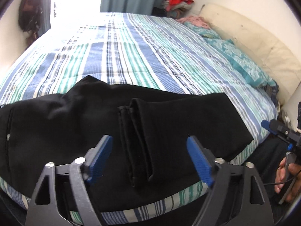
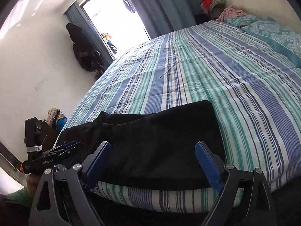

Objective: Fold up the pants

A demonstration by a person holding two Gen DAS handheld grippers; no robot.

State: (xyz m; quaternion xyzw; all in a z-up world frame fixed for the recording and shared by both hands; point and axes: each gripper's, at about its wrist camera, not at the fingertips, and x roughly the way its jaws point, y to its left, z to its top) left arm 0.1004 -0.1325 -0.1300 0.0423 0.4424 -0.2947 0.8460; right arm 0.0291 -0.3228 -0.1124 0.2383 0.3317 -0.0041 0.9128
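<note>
Black pants (image 1: 75, 116) lie folded across the near edge of the striped bed (image 1: 150, 47). Their leg ends (image 1: 137, 131) are doubled back over the middle. My left gripper (image 1: 149, 138) hovers over those leg ends, open, its blue pads clear of the cloth. In the right wrist view the pants (image 2: 160, 131) form a dark band along the bed's edge (image 2: 169, 194). My right gripper (image 2: 152, 144) is open above their right end and holds nothing. Each view catches the other tool: the right gripper (image 1: 278, 130) off the bed's right corner, the left gripper (image 2: 71, 145) at the pants' left end.
Teal pillows (image 1: 235, 56) and a cream cushion (image 1: 254, 37) line the wall side of the bed. A heap of clothes (image 1: 176, 3) sits in the far corner. A dark bag (image 2: 80, 45) hangs by the bright window (image 2: 116, 18). A hand (image 1: 286, 179) grips the right tool.
</note>
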